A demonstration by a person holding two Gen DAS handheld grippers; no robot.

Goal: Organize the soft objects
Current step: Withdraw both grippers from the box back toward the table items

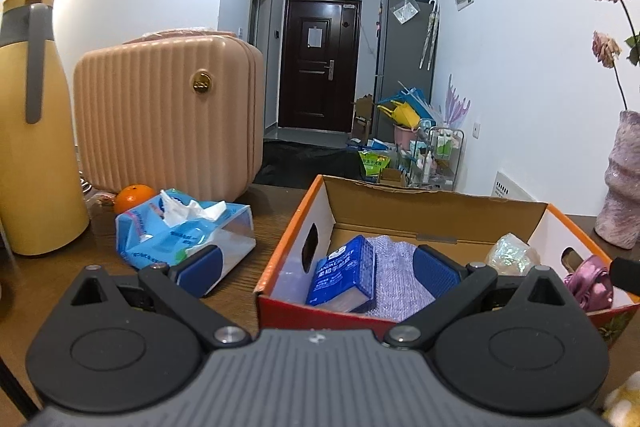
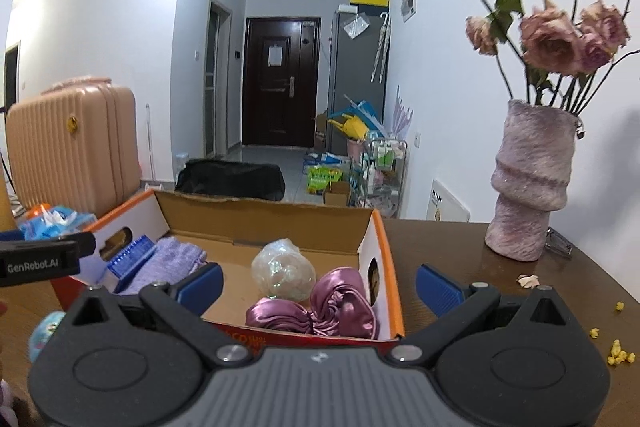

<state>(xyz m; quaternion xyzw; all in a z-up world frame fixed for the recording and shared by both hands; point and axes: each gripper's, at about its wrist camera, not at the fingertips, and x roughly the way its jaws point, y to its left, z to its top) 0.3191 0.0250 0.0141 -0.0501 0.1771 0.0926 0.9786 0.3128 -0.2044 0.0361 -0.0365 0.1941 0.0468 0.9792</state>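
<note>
An open cardboard box [image 1: 436, 203] [image 2: 264, 215] with orange edges sits on the brown table. Inside lie a blue handkerchief pack [image 1: 344, 273] [image 2: 128, 259], a lilac knitted cloth [image 1: 396, 279] [image 2: 168, 263], a pearly crumpled bag [image 1: 510, 255] [image 2: 282, 269] and a purple satin scrunchie [image 1: 590, 281] [image 2: 320, 309]. A blue tissue pack [image 1: 184, 231] [image 2: 52, 221] with a tissue sticking out lies left of the box. My left gripper [image 1: 318, 269] is open over the box's front left corner. My right gripper [image 2: 320, 283] is open above the box's front right corner, empty.
A yellow thermos [image 1: 32, 131], a pink ribbed case [image 1: 168, 119] [image 2: 72, 151] and an orange [image 1: 134, 197] stand at the left. A furry pink vase [image 2: 532, 183] [image 1: 622, 183] of dried roses stands right of the box. Yellow crumbs [image 2: 618, 357] dot the table.
</note>
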